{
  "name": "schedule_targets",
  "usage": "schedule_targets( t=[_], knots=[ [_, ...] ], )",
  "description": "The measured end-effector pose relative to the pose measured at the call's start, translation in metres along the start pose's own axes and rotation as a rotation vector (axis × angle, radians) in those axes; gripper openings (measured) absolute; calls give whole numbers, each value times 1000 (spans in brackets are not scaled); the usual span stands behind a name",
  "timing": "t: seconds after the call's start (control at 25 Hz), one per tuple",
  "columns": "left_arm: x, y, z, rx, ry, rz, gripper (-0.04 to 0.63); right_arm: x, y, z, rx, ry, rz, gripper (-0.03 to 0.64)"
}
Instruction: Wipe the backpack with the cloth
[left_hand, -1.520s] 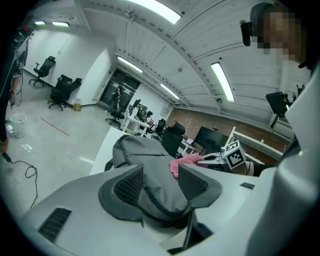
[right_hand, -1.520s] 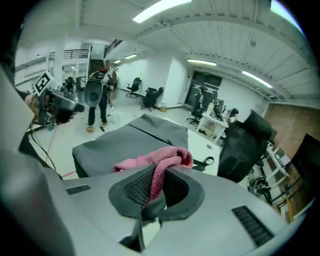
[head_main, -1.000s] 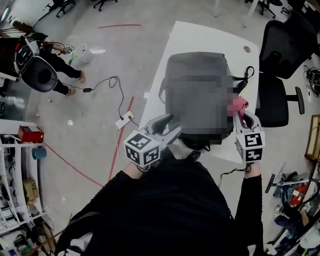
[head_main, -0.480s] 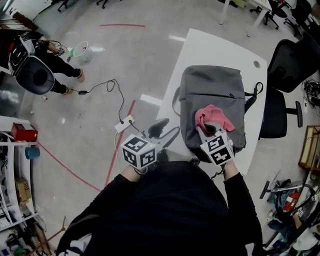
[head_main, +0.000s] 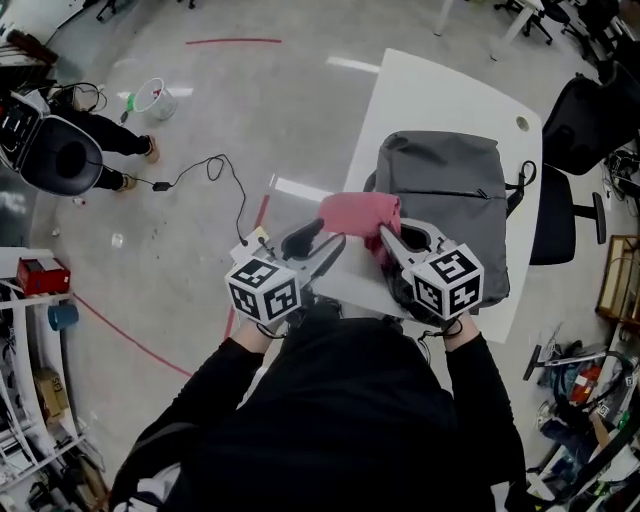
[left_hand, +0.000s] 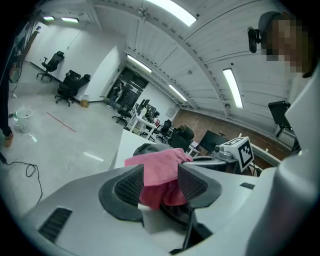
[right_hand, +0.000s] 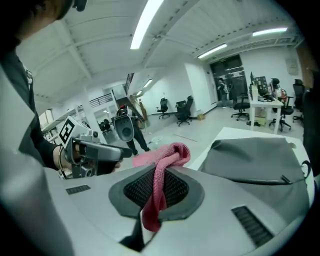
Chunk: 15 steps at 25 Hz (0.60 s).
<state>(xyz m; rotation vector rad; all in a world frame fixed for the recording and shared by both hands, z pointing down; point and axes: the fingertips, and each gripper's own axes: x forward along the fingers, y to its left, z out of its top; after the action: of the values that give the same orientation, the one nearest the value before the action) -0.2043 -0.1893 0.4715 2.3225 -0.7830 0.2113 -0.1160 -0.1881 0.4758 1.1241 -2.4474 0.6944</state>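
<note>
At the white surface: one grey backpack lying flat, one pink cloth, two tools.
Right tool pinches the cloth by the backpack's near left corner; left tool, jaws spread, just beside it.

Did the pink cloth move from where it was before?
Yes. The right gripper, shut on it, has carried the pink cloth leftward across the gray backpack, from its right side to its left edge.

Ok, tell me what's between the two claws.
The pink cloth: the right claw is shut on it, bunched just ahead of the open left claw. The head view shows this.
</note>
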Motion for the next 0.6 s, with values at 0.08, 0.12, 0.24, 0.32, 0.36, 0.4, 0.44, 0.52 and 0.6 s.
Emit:
schedule_targets(
  t=[0.08,0.12,0.24,0.32,0.36,0.4,0.44,0.52,0.6],
  knots=[
    [7,-6,3,-1,-6,-6,225,-21,-35,-11,43,8,-88,37],
    [12,-11,3,0,-8,-8,225,-34,-56,-22,76,24,-136,37],
    [33,-40,-4,4,-8,-24,224,-81,-123,-64,221,79,-274,36],
    [48,-64,-10,16,-1,-40,224,-121,-164,-84,294,79,-365,37],
    [54,-75,-14,22,4,-46,224,-142,-183,-90,317,71,-411,35],
    [60,-85,-17,26,10,-52,224,-163,-202,-96,334,63,-456,37],
    [65,-92,-21,27,14,-54,224,-184,-219,-102,347,54,-500,36],
    [73,-104,-28,27,18,-54,224,-222,-249,-108,364,35,-569,37],
    [77,-112,-32,28,16,-47,224,-251,-270,-111,374,13,-610,36]
  ],
)
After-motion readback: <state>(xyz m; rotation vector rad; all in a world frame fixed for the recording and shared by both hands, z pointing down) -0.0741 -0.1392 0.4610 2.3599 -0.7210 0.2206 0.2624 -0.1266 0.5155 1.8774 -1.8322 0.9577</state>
